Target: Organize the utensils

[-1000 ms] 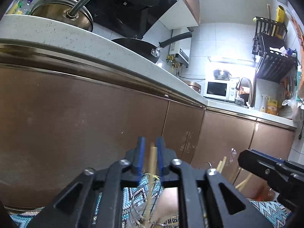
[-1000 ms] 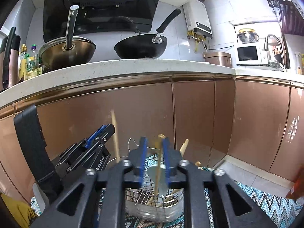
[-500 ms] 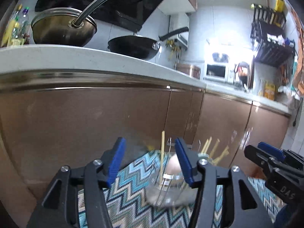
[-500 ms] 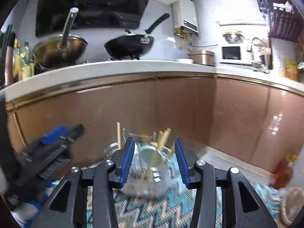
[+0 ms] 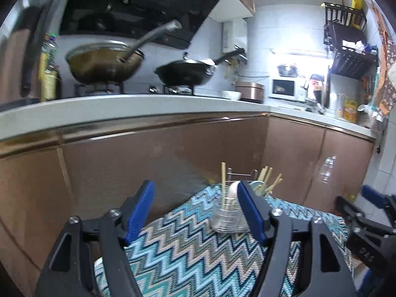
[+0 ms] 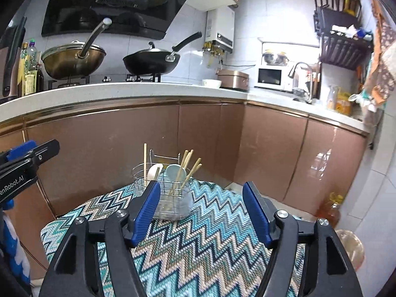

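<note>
A zigzag-patterned cloth [image 6: 210, 235] covers the small table. At its far edge stands the wire utensil holder [image 6: 164, 193], with chopsticks [image 6: 189, 165] and two spoons [image 6: 174, 172] upright inside. The left gripper [image 5: 195, 203] and right gripper [image 6: 201, 208] hang above the cloth, jaws wide, just opened, nothing between them.

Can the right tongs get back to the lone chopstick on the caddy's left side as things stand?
Probably yes. The right tongs stand open and empty, with only bare zigzag mat before the wire caddy. The lone chopstick stands upright, apart from the spoons.
</note>
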Motion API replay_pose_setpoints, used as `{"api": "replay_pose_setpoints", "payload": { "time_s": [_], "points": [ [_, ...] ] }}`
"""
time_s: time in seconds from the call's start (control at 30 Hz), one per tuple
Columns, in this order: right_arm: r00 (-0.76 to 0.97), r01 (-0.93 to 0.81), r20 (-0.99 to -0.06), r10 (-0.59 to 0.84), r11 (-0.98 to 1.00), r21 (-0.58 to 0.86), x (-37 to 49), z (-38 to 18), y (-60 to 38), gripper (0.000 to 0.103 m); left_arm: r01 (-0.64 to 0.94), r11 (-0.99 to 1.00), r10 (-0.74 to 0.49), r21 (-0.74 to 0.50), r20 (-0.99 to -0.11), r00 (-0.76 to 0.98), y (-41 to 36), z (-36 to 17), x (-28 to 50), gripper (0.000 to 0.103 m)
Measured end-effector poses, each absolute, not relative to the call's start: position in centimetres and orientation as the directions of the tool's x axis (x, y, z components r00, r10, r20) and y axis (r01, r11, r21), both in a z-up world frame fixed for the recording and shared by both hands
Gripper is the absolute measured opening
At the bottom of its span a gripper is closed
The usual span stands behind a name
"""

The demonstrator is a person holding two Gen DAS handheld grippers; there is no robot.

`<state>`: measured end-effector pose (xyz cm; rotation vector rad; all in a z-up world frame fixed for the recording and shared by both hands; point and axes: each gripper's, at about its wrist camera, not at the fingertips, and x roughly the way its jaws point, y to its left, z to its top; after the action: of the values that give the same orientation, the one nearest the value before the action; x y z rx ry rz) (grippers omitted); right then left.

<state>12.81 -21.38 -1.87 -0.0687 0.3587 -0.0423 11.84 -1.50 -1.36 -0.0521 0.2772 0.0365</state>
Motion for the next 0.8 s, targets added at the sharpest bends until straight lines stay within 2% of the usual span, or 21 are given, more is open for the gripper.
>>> {"api": "replay_pose_setpoints", "payload": {
  "time_s": [0.3,0.6,0.8],
  "points": [
    [0.955,0.098,-0.269,-0.126,0.988,-0.117,6.2,0.5,-21.8,0.078,-0.129,0.991,0.114,-0.043,-0.252,0.961,-0.9,0.1,7.0,0.076],
    [0.962,0.132,-0.225,-0.154,0.985,-0.109,2.5,1.9,-22.9,0.087,-0.067,0.997,0.059,-0.033,-0.192,0.980,-1.7,1.6,3.5,0.076],
    [0.963,0.155,-0.205,-0.173,0.982,-0.104,1.0,2.4,-23.5,0.091,-0.014,0.999,0.005,-0.045,-0.189,0.982,-2.1,2.0,2.7,0.076]
  ]
}}
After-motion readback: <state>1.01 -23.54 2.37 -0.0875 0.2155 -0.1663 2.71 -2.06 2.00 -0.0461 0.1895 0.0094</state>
